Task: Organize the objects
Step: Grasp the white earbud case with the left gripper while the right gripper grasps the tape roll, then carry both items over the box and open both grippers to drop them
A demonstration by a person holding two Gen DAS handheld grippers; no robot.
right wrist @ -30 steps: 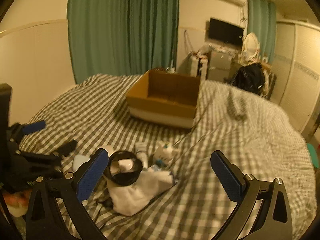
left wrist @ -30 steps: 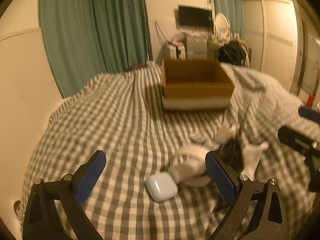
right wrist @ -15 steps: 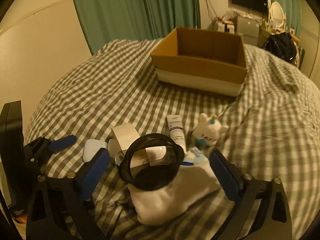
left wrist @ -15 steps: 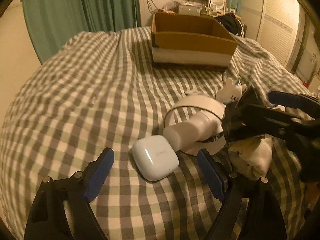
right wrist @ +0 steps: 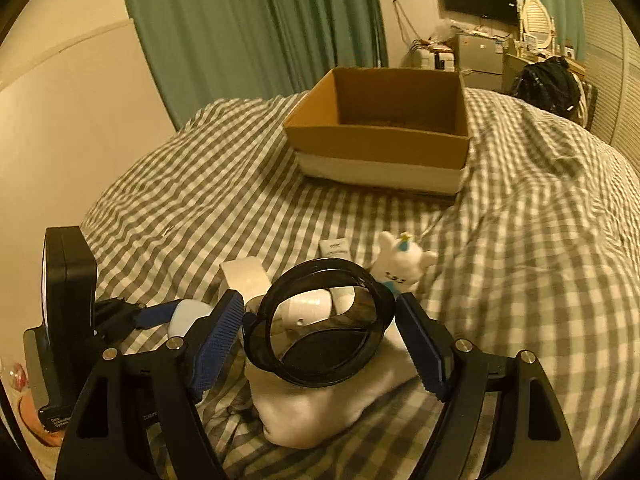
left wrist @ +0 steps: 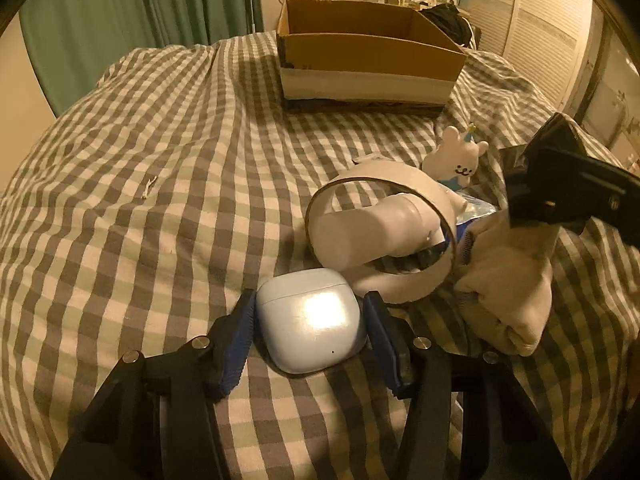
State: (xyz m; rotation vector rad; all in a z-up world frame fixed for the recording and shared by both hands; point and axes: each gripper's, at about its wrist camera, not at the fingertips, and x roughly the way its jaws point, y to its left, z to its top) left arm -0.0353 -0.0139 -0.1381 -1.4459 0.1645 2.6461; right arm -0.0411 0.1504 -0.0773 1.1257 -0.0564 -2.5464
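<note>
A pale earbud case [left wrist: 310, 324] lies on the checked bedspread between the blue pads of my left gripper [left wrist: 310, 300]. The jaws are closing and both pads touch its sides. My right gripper [right wrist: 320, 300] straddles a black ring [right wrist: 258, 336] that rests on a folded white cloth [right wrist: 320, 412]. Its jaws are closing too, with a thin gap still showing at the left pad. The case [right wrist: 186, 316] and a left finger [right wrist: 154, 316] show at the left of the right wrist view. An open cardboard box [right wrist: 380, 144] stands further back on the bed.
Beside the case, a white bottle [left wrist: 360, 236] lies inside a white band [left wrist: 384, 168]. A small white plush toy [right wrist: 400, 260] and a tube [right wrist: 335, 248] lie behind the ring. Green curtains, shelves and a wardrobe stand beyond the bed.
Both grippers have come down toward the pile and narrowed. The left pads now flank the earbud case closely, and the right pads now flank the black ring.
</note>
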